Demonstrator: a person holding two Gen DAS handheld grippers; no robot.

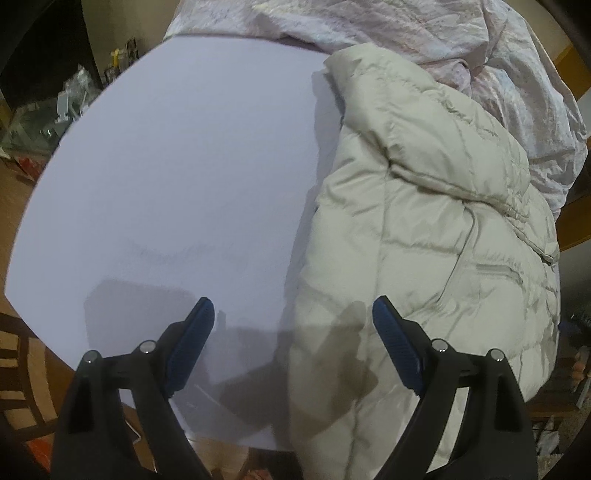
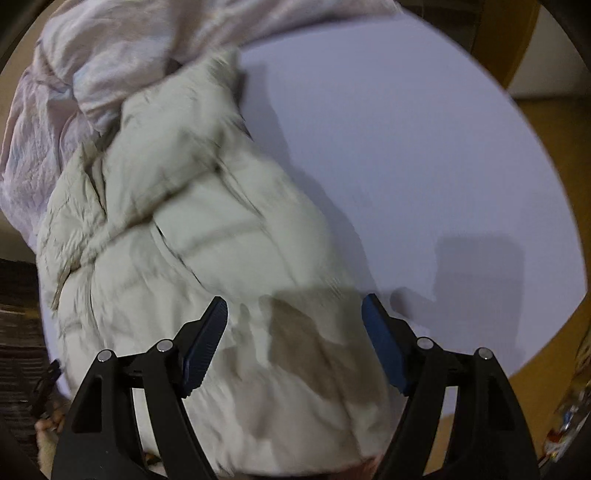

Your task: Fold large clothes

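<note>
So right now you've got both grippers hanging above the round white worktop [image 1: 166, 166] with nothing in either one: the left gripper [image 1: 293, 314] has its blue fingers [image 1: 194, 343] spread wide apart, half over bare worktop and half over the near edge of the cream puffer jacket [image 1: 424, 221], and the right gripper [image 2: 293, 314] is just as wide open, sitting right over the jacket's near end. The jacket is lying lengthwise down one side of the worktop, already looking doubled over on itself with a sleeve or flap laid across the top, which I'd guess is why it sits as a long narrow bundle rather than spread flat. Its far end butts up against a crumpled pinkish sheet [image 1: 406, 26] heaped at the back edge, so there's not much room to push it that way. Having most of the worktop bare beside the jacket makes sense, since that's your folding space. The right wrist view is pretty motion-blurred, so I can't say for sure whether the near hem hangs off the edge or just reaches it. If you're going for the next fold, I'd think both sets of fingers want to pinch the near end and bring it up toward the collar.
</note>
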